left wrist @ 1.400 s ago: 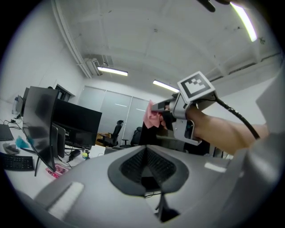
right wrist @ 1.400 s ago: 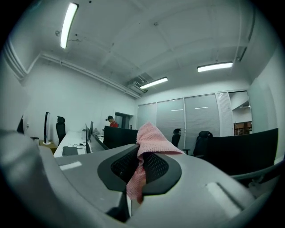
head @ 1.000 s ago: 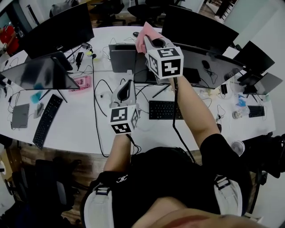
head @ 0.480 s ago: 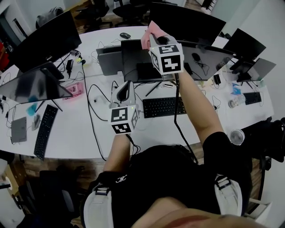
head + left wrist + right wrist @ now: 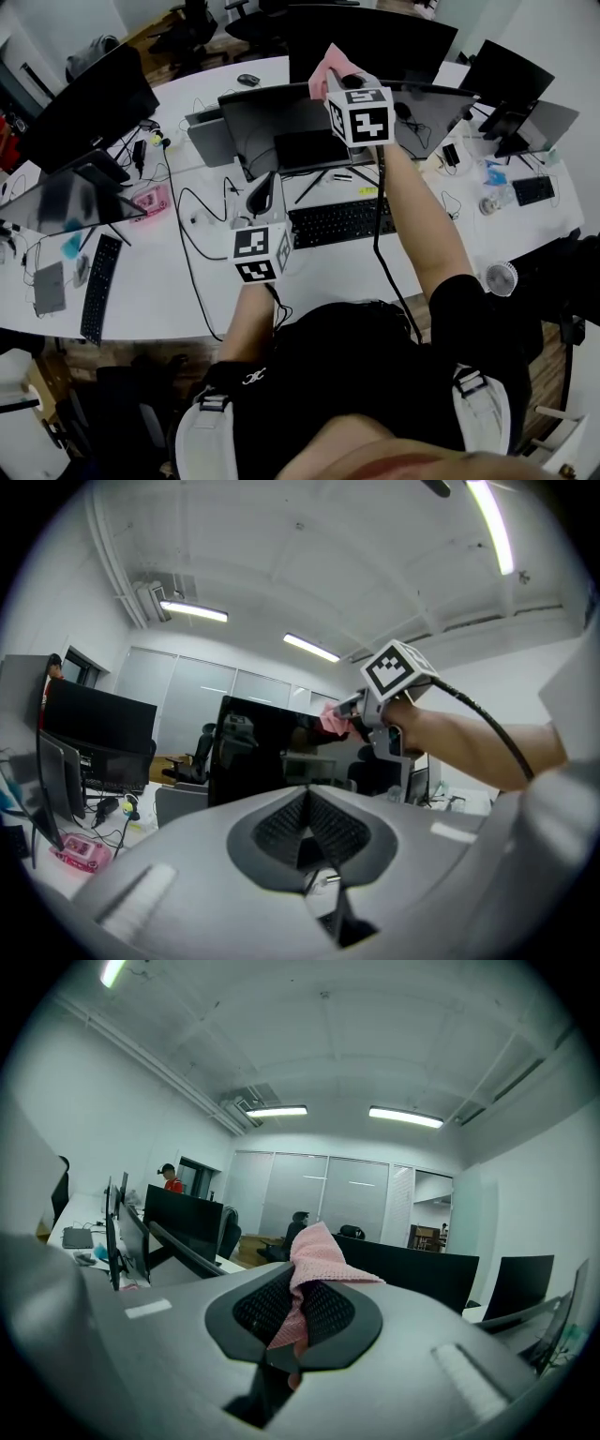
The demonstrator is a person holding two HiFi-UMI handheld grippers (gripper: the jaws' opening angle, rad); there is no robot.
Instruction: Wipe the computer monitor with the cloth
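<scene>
We hold the cloth point(image 5: 314, 1251) in the right gripper point(image 5: 298, 1314), fingers clamped on it, a fold poking past the tips. The left gripper point(image 5: 307, 829) has its fingers together, empty. Wiping looks about to begin: next, press cloth to the monitor point(image 5: 272, 122) and sweep. Only the left gripper view shows cloth against the screen's top.

Pink cloth point(image 5: 306, 1269) apparently between jaws
</scene>
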